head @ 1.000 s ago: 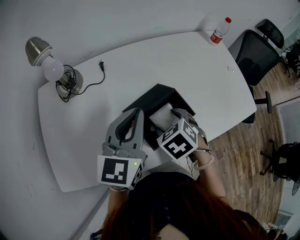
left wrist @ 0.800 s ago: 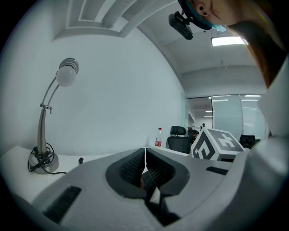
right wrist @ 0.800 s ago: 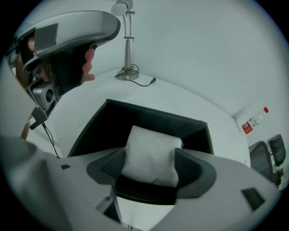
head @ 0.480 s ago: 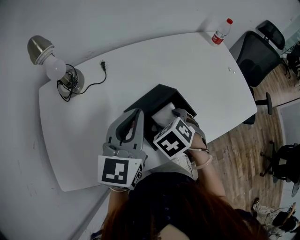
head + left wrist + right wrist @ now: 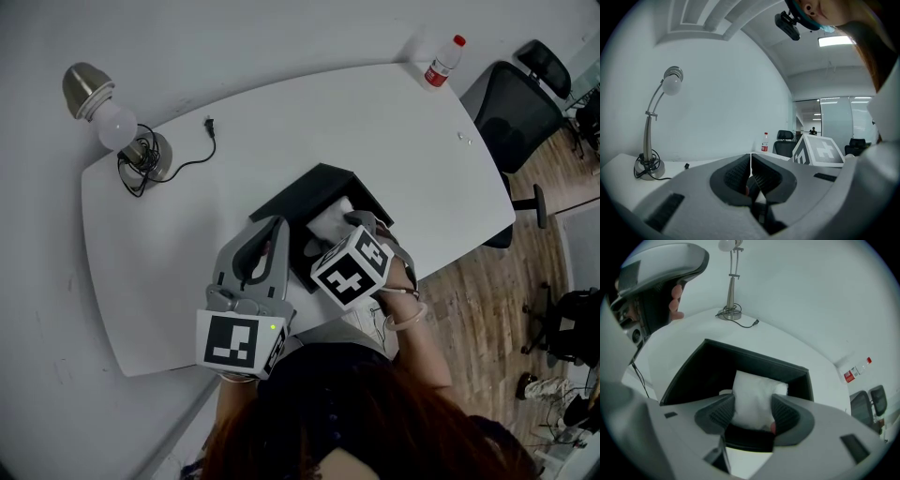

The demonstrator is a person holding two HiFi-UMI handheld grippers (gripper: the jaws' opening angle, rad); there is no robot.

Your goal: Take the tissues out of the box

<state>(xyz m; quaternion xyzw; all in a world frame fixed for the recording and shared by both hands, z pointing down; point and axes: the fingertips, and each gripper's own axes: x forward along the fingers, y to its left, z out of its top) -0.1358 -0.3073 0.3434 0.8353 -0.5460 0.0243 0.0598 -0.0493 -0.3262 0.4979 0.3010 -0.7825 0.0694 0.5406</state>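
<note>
On the white table (image 5: pixel 394 122), near the front edge, a black box (image 5: pixel 319 192) lay open at the top w/ white tissues (image 5: pixel 330 217) bunched inside, the wad poking up above the rim. The right gripper (image 5: pixel 752 411) reached into the box; its jaws were closing w/ the tissues between them, pads touching the wad on both sides. The left gripper (image 5: pixel 750 171) was held just left of the box, jaws together, nothing in them. A desk lamp (image 5: pixel 117 122) stood at the table's far left corner, a bottle (image 5: pixel 441 61) at the far right one, both well apart from the box.
</note>
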